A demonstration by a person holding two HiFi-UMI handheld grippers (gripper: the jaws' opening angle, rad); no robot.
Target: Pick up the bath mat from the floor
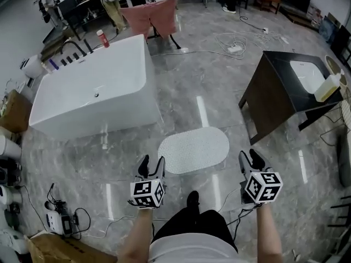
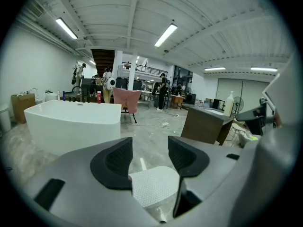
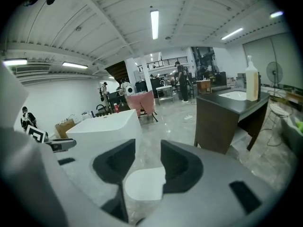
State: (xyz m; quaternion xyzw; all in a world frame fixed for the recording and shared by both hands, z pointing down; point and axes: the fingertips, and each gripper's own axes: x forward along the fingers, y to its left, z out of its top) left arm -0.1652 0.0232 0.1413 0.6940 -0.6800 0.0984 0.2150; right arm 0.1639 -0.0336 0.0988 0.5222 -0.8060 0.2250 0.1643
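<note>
White and thin, the bath mat (image 1: 193, 149) lies flat on the floor beside the bathtub (image 1: 93, 89). The left gripper (image 1: 152, 163) and right gripper (image 1: 250, 158) gape empty, and their jaws may skid off its flush edge.

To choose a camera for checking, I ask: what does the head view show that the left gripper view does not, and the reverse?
Only the head view: the person's legs and the whole oval bath mat. Only the left gripper view: ceiling lights and the left hand-held gripper seen along its open, empty jaws. Both: the mat, the white bathtub, the dark cabinet.
</note>
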